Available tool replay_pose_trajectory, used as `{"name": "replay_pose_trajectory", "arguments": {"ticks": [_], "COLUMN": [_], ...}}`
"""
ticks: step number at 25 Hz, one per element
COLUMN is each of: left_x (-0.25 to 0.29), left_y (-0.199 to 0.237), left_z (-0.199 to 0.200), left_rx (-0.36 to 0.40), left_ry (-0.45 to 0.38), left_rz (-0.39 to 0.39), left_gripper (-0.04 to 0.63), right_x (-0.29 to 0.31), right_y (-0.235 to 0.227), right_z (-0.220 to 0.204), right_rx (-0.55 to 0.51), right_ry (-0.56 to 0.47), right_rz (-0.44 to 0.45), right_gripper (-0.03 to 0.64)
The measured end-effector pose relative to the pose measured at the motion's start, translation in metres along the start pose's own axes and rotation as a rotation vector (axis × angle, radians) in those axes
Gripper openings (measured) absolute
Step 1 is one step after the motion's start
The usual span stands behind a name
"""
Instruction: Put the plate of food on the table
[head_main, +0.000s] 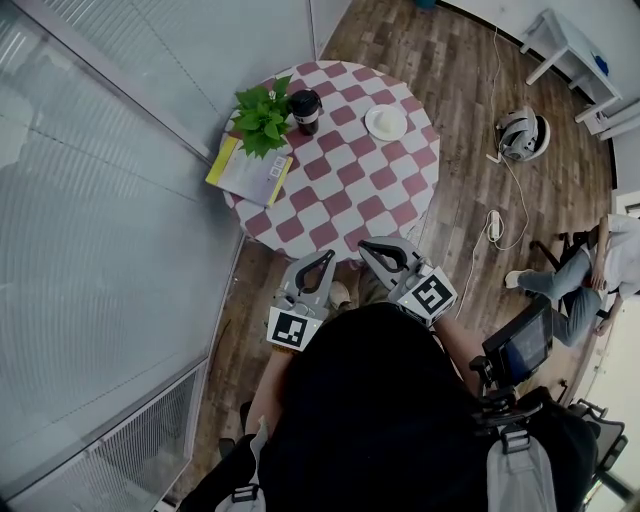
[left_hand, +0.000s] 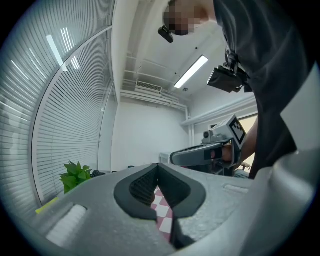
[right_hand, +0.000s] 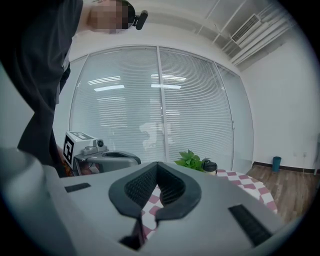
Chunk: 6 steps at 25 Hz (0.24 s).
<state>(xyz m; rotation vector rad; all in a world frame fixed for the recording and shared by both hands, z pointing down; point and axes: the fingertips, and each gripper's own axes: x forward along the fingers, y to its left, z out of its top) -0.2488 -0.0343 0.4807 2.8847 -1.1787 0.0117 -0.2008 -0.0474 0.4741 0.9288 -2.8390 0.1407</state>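
Note:
A white plate (head_main: 386, 122) rests on the far right part of the round table with a red-and-white checked cloth (head_main: 345, 190); what lies on it is too small to tell. My left gripper (head_main: 323, 259) and right gripper (head_main: 372, 247) hang side by side at the table's near edge, both shut with nothing held. In the left gripper view the tips of my left gripper (left_hand: 158, 167) meet, and the checked cloth (left_hand: 164, 215) shows through the gap below them. The right gripper (right_hand: 157, 165) looks the same in its own view. The plate is hidden in both gripper views.
A potted plant (head_main: 262, 118), a dark cup (head_main: 305, 110) and a yellow-edged booklet (head_main: 248, 170) occupy the table's left side. A glass wall with blinds (head_main: 110, 200) runs along the left. On the wooden floor at right lie a white device (head_main: 522, 135) and a cable (head_main: 495, 225); a person (head_main: 590, 270) sits there.

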Motion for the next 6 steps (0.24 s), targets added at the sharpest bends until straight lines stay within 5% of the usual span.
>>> {"name": "replay_pose_trajectory", "arguments": {"ticks": [6], "left_x": [-0.0036], "left_y": [-0.0056], "left_z": [-0.0044], "left_rx": [0.006], "left_ry": [0.021], "left_rz": [-0.018], "left_gripper": [0.006], "right_x": [0.0022], "right_y": [0.0065], "right_z": [-0.0021], "right_rx": [0.007], "right_ry": [0.003], "right_rz": [0.012], "right_gripper": [0.009]}}
